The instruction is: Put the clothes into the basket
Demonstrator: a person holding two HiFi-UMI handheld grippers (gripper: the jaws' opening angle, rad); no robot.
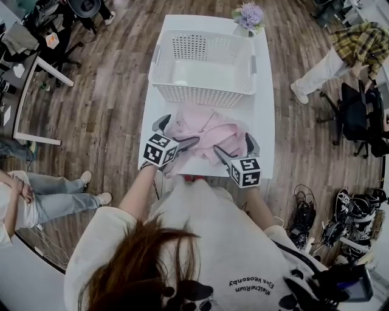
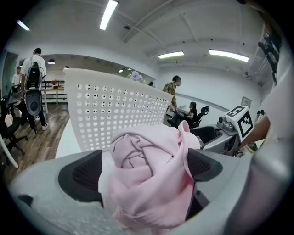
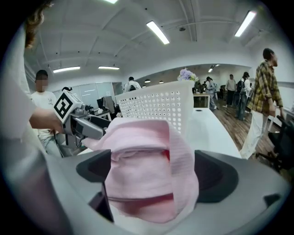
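Observation:
A crumpled pink garment (image 1: 203,133) lies on the white table (image 1: 264,121), just in front of a white perforated basket (image 1: 203,94) that holds nothing I can see. My left gripper (image 1: 177,130) stands at the garment's left side with its jaws spread wide. In the left gripper view the pink cloth (image 2: 147,179) bulges between the two dark pads (image 2: 80,174), with the basket wall (image 2: 115,110) behind it. My right gripper (image 1: 237,149) is at the garment's right side, jaws wide too. The pink fabric (image 3: 142,179) fills its gap, in front of the basket (image 3: 161,105).
A pot of purple flowers (image 1: 249,16) stands at the table's far right corner, beside the basket. A person in a plaid shirt (image 1: 355,45) stands at the right near black office chairs (image 1: 358,115). Another person (image 1: 36,194) sits at the left. Cables (image 1: 304,212) lie on the floor.

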